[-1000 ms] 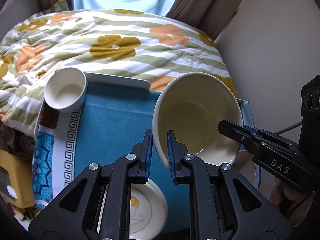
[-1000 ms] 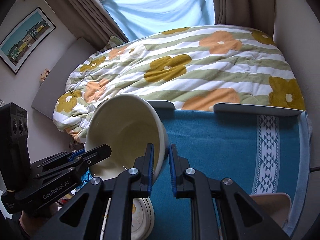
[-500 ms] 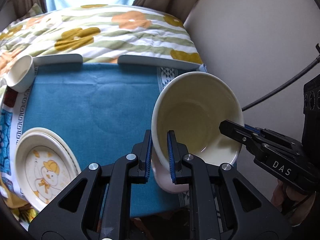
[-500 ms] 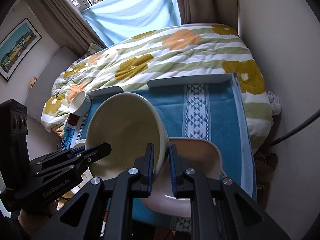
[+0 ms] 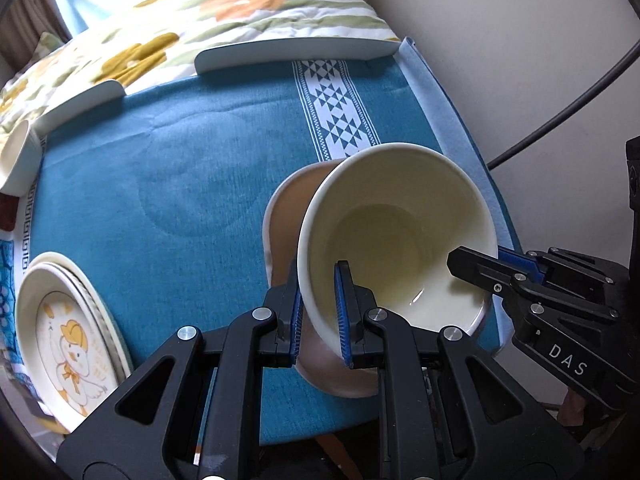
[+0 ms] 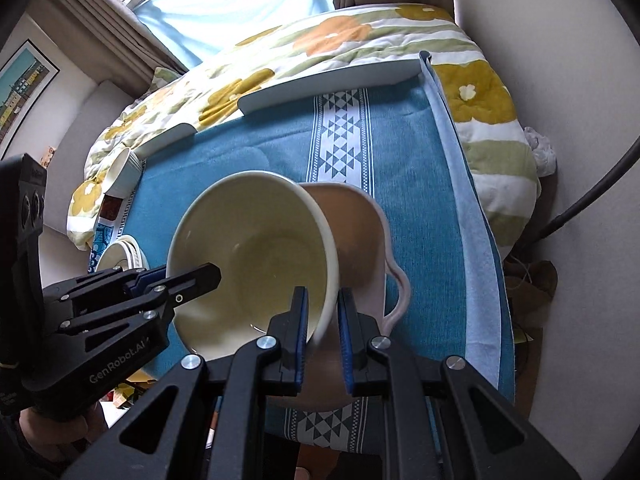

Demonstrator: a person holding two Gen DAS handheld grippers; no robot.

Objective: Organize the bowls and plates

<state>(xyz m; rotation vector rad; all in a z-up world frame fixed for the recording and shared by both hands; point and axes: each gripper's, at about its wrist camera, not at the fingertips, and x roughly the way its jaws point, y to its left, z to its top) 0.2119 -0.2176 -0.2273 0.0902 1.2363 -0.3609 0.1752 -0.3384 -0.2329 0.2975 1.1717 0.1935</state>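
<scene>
A large cream bowl [image 5: 400, 232] hangs tilted between both grippers. My left gripper [image 5: 318, 312] is shut on its near rim, one pad inside and one outside. My right gripper [image 6: 323, 320] is shut on the opposite rim and shows in the left wrist view as the black right gripper [image 5: 480, 258]. In the right wrist view the left gripper [image 6: 172, 276] clamps the bowl [image 6: 256, 248] from the left. Directly below the bowl lies a pink dish [image 6: 360, 232] with a side handle, partly hidden; whether they touch I cannot tell.
A teal cloth [image 5: 180, 184] covers the table. Stacked plates [image 5: 68, 336] with a duck picture sit at its near left corner, and a small white cup [image 6: 124, 172] stands at the far left. White raised rails [image 5: 296, 50] border the far edge, with a flowered quilt beyond and a wall on the right.
Both grippers have carried the cream bowl rightward across the table and lower. It now sits over the pink dish, and the plates and cup have slid to the left of view.
</scene>
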